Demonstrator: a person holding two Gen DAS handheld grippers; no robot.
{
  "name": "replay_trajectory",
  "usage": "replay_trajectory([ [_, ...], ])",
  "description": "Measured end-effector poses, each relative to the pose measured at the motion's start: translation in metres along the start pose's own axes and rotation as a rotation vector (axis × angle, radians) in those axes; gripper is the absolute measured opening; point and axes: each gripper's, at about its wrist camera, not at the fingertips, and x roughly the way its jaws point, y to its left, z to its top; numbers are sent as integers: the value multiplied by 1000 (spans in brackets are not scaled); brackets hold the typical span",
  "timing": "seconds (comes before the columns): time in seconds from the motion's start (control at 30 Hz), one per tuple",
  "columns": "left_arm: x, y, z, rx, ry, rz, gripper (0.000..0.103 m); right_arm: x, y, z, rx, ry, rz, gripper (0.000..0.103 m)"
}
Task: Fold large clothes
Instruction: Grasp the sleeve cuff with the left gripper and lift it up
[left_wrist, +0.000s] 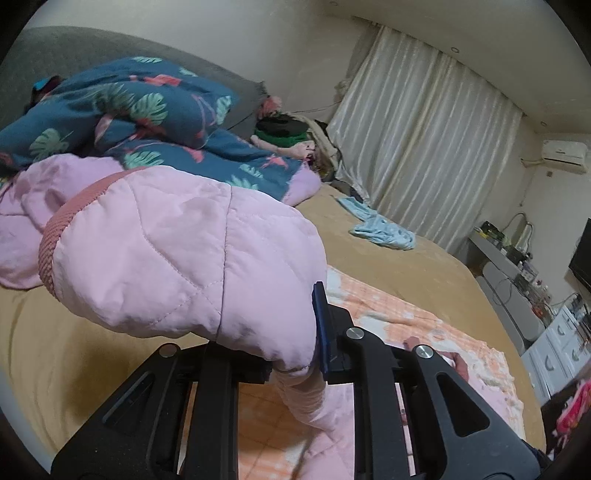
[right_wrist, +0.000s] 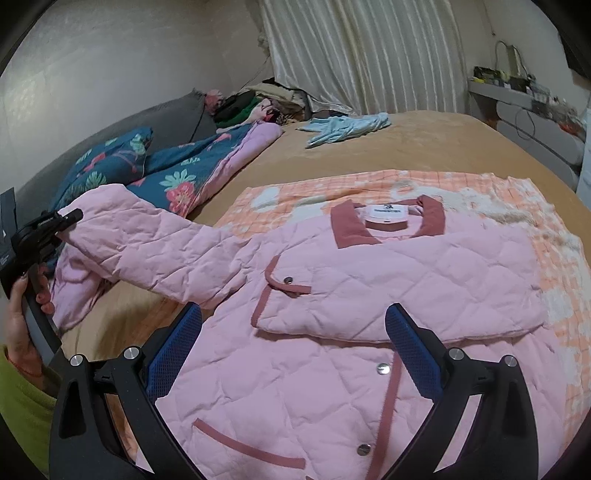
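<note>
A pink quilted jacket (right_wrist: 332, 387) with a dusty-rose collar (right_wrist: 347, 229) lies face up on an orange checked blanket (right_wrist: 554, 258). One sleeve is folded across its chest (right_wrist: 406, 291). The other sleeve (right_wrist: 147, 251) is lifted off to the left, and my left gripper (right_wrist: 70, 218), held in a person's hand, is shut on its end. In the left wrist view the sleeve (left_wrist: 177, 258) with its ribbed cuff (left_wrist: 55, 229) bulges up out of that gripper (left_wrist: 295, 354). My right gripper (right_wrist: 293, 354) hovers open above the jacket's front, its blue pads (right_wrist: 173, 354) apart and holding nothing.
The bed has a tan cover (right_wrist: 406, 140). A blue floral duvet and pillow (right_wrist: 173, 173) lie at the left by the grey headboard. A light blue garment (right_wrist: 343, 127) sits at the far side, with a clothes pile (right_wrist: 258, 103) by the curtain. A cluttered desk (right_wrist: 524, 92) stands at the right.
</note>
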Motion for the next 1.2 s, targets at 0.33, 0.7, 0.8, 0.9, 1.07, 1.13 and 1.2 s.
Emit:
replay_trajectory([
  [0.33,-8,-45,-4,71,-4,-43,10,-20,-39,-3,89,-42,-26,99],
  [0.7,-11,-99,-11,149,-6,-107,10,-43,-56,-6,94,-82,-47,99],
  [0.8,-12,-113,-14,177,-12,-121,10,-51,-65,-5,105,-96,-69,99],
  [0.9,-11,-126,-17,200,-8,-139,10,-59,-76,-6,124,-116,-93,99],
  [1.07,-9,-149,-25,239,2,-172,10,-71,-98,-8,172,-140,-117,99],
  [1.13,-8,-157,-29,250,8,-187,10,-74,-107,-10,194,-148,-130,99],
  [1.2,-6,-164,-33,263,14,-198,10,-76,-116,-11,206,-153,-144,99],
])
